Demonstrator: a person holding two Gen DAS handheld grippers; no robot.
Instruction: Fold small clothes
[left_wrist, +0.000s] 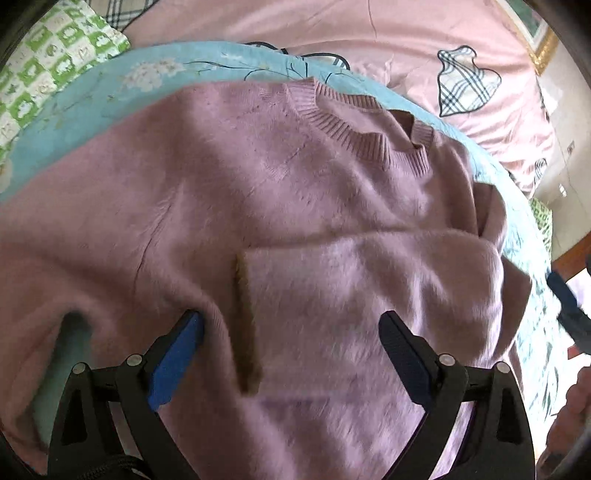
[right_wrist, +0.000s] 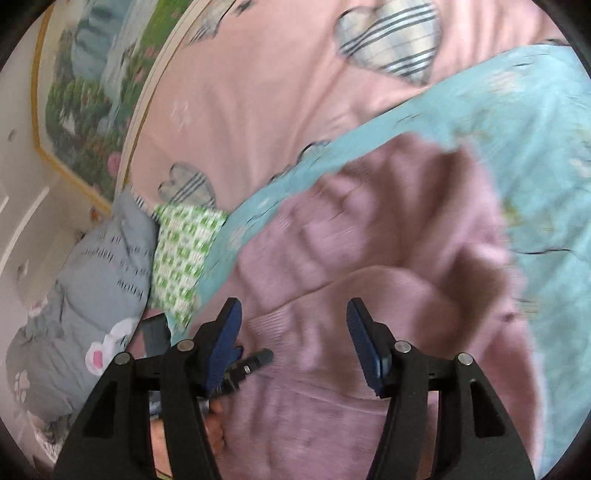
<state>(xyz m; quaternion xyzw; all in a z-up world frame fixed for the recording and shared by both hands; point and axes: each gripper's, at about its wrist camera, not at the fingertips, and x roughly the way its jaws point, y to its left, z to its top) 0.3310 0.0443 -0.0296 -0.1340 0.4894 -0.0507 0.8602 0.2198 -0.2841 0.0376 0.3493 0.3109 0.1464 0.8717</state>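
Note:
A pink fuzzy sweater (left_wrist: 280, 192) lies spread on a light blue floral blanket (left_wrist: 110, 85), its ribbed collar (left_wrist: 351, 129) at the far side. One sleeve (left_wrist: 369, 295) is folded across the body. My left gripper (left_wrist: 291, 325) is open and empty, just above the folded sleeve. The right gripper's tip (left_wrist: 569, 310) shows at the right edge of the left wrist view. In the right wrist view, my right gripper (right_wrist: 293, 314) is open and empty over the sweater (right_wrist: 369, 258), which is blurred. The left gripper (right_wrist: 243, 365) shows beside its left finger.
The blue blanket (right_wrist: 480, 122) lies on a pink bedcover (left_wrist: 406, 37) with plaid heart patches. A green-and-white checked pillow (left_wrist: 48, 62) sits at the far left. A grey cushion (right_wrist: 92, 277) and a framed picture (right_wrist: 96, 85) stand by the bed's edge.

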